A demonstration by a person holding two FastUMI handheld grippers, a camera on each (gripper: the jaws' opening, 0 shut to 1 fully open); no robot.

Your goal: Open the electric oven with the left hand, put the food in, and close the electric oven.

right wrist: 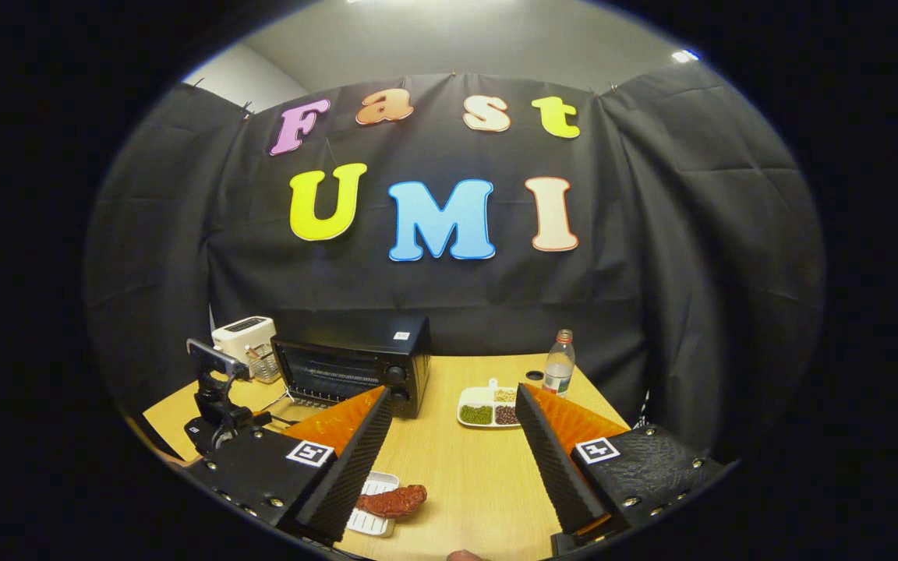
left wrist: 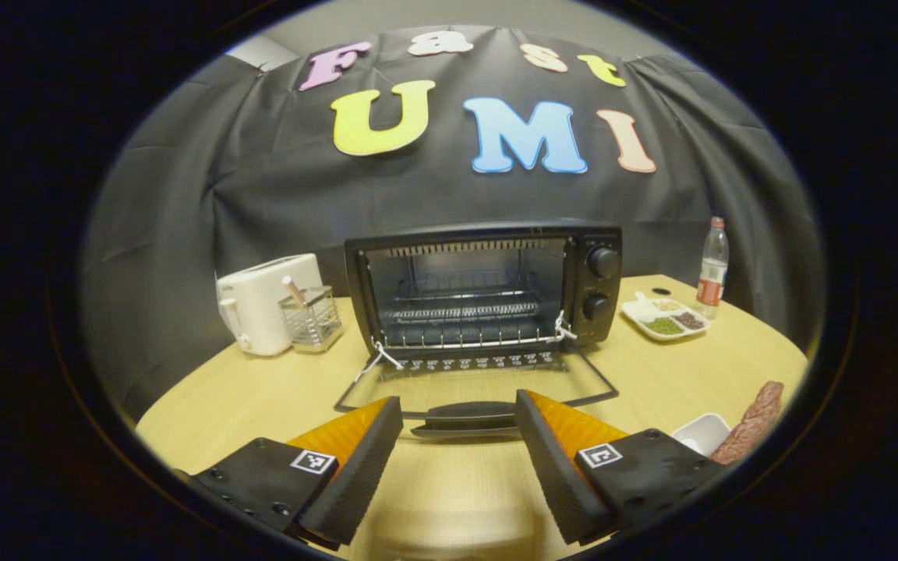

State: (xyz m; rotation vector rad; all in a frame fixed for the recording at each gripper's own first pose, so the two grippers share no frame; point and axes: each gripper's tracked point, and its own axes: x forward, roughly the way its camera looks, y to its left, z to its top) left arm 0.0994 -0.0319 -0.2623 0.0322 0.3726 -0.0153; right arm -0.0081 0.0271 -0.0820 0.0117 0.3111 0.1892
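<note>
Now I am looking along my left gripper, whose fingers are standing spread apart with nothing between them, just in front of the handle of the electric oven. The oven door is lying folded down flat onto the table, so the cavity and its wire rack are showing open. My right gripper is also hanging spread and empty above the table. The food, one reddish-brown piece of meat, is resting partly on a small white tray near the table's front edge, just beside the right gripper's left finger.

I judge the opening done and the pick-up next. To do it well, I should be lowering the right gripper over the meat's middle and closing gently, lifting it level.

Counted: one oven with two knobs, one toaster, one wire holder, one bottle, one divided dish.
</note>
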